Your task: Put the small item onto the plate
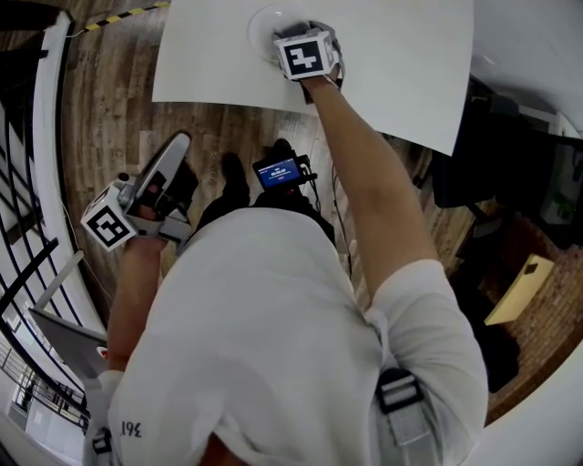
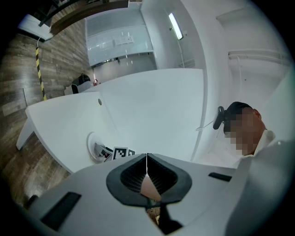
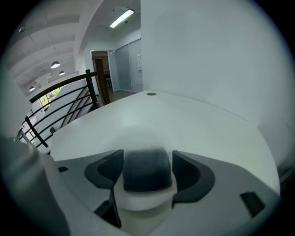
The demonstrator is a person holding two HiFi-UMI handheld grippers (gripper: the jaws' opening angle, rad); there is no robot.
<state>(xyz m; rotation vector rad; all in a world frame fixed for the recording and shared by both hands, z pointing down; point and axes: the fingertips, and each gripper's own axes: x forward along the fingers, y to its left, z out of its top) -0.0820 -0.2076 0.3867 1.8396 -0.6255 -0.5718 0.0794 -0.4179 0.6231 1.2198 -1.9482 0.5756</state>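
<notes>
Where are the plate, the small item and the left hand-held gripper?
plate [image 1: 262,29], head view, bare left rim.
small item [image 3: 146,168], right gripper view, dark middle, between the jaws.
left hand-held gripper [image 2: 146,160], left gripper view, where shut tips meet.

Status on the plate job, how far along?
Done: small dark item picked up, and the right hand-held gripper is over the plate. In hand: its jaws clamp the item. Left to do: set down, release. Left hand-held gripper shut, idle.

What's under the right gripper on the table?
The white plate shows its rim beside the right gripper, which grips a dark small item. The plate's middle is hidden beneath them.
</notes>
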